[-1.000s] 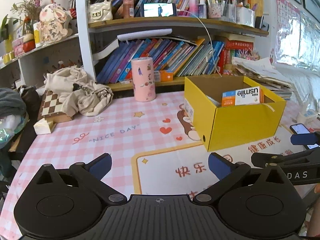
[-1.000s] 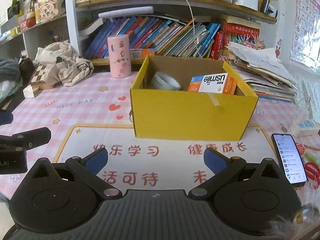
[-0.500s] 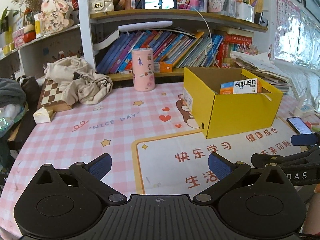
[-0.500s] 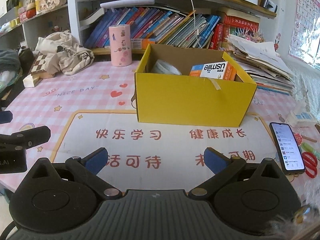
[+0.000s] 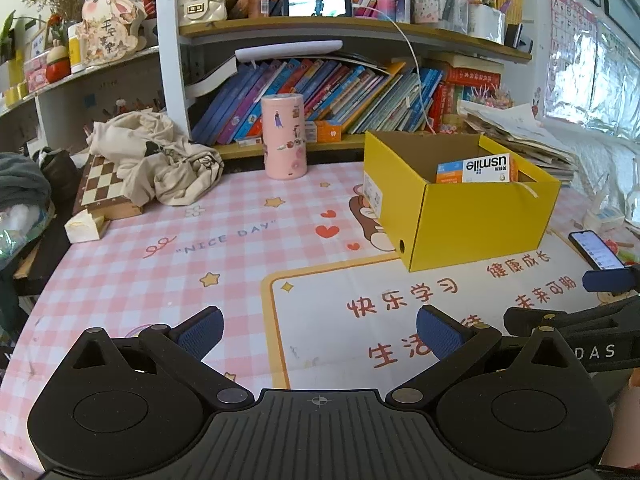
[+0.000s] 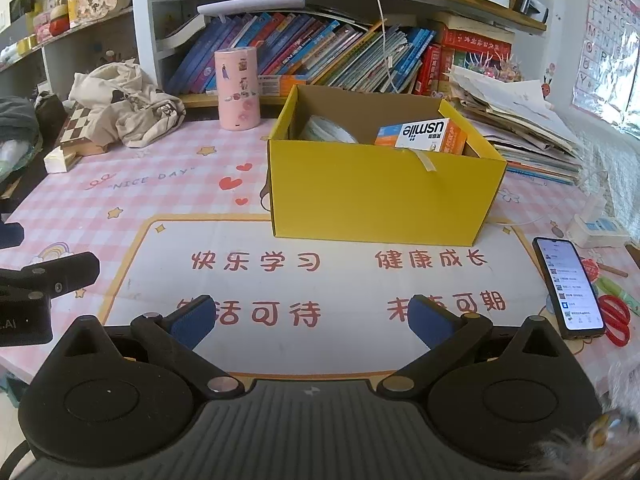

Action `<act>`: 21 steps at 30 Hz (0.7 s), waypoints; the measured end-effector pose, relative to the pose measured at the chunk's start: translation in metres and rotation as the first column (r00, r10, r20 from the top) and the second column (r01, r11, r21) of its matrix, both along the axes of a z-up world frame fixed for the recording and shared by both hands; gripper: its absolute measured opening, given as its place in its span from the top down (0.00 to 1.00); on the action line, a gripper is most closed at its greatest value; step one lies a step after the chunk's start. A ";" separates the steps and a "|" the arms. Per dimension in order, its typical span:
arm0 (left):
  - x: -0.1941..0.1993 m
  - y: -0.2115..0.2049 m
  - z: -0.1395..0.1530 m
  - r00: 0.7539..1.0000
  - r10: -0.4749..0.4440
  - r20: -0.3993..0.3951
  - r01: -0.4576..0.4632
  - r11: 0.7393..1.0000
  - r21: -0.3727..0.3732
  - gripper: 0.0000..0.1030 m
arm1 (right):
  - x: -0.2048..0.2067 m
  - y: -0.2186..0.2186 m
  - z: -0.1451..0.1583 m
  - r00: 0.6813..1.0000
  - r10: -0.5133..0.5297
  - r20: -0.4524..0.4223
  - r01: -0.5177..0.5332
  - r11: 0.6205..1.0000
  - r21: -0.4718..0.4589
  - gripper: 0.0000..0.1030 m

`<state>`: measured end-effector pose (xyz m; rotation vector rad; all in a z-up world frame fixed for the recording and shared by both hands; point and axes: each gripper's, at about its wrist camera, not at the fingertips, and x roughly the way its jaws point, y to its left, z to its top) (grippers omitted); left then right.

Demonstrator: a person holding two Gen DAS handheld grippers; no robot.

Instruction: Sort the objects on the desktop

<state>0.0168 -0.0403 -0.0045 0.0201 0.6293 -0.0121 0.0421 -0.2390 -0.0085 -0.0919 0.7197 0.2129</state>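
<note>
An open yellow cardboard box (image 5: 480, 216) (image 6: 380, 196) stands on the pink checked desk mat. Inside it lie an orange-and-white "usmile" carton (image 5: 476, 170) (image 6: 424, 136) and a roll of tape (image 6: 328, 132). My left gripper (image 5: 320, 330) is open near the desk's front edge, well short of the box, with nothing between its blue pads. My right gripper (image 6: 312, 318) is open too, empty, over the white printed panel in front of the box. Each view shows the other gripper at its edge: the right one (image 5: 580, 332), the left one (image 6: 36, 292).
A pink cylindrical tin (image 5: 283, 136) (image 6: 238, 88) stands at the back before a bookshelf. Crumpled cloth on a chessboard (image 5: 104, 184) lies at the left. A lit phone (image 6: 568, 286) and red scissors (image 6: 616, 320) lie right of the box, with stacked papers (image 6: 520, 116) behind.
Both grippers have drawn back from the box and the views have risen a little; the box looks smaller and farther. Both stay open and empty.
</note>
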 end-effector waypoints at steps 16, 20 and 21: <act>-0.003 0.004 -0.001 1.000 -0.009 -0.003 0.009 1.000 -0.004 0.00 | -0.001 0.006 0.000 1.000 0.009 -0.003 -0.009 1.000 -0.013 0.00; -0.003 0.003 -0.002 1.000 -0.016 -0.008 0.016 1.000 0.000 0.00 | -0.001 0.006 0.000 1.000 0.010 -0.003 -0.010 1.000 -0.014 0.00; -0.003 0.003 -0.002 1.000 -0.017 -0.010 0.017 1.000 0.001 0.00 | -0.001 0.006 0.000 1.000 0.009 -0.004 -0.009 1.000 -0.014 0.00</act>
